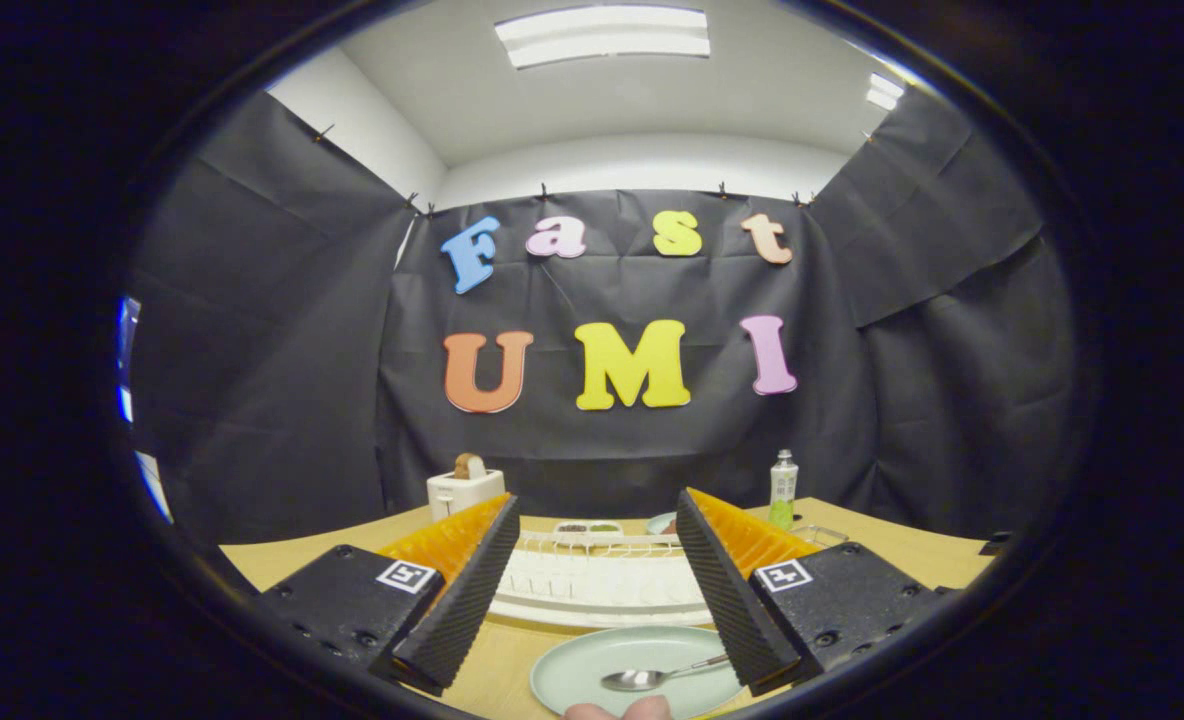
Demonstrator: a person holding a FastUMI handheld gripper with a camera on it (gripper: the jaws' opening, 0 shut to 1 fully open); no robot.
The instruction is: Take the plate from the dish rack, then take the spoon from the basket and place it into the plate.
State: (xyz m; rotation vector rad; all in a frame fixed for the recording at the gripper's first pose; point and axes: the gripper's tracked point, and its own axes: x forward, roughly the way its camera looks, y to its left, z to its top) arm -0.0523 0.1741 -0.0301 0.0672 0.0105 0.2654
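- The plate [642,668], pale green, sits flat on the wooden tabletop [912,550], near and low between the two fingers of the gripper [592,655].
- The spoon [657,677] lies in the plate, bowl to the left, handle running right toward the right finger; from here I can't tell whether the handle's tip touches that finger.
- Gripper is spread wide, fingers well apart, and nothing is held between them.
- The ribbed black pads [462,590] angle outward over the tabletop, with orange backing behind them.
- Just beyond the plate, between the fingers, stands the white dish rack [602,580]; its slots look bare.
- Far left, past the left finger, a white toaster [464,490] with a slice of bread poking out the top.
- Far right, beyond the right finger, a small bottle [783,488] with a green label stands upright.
- At the very near edge, by the plate's rim, a fingertip or two of a person's hand [620,711] peeks in.
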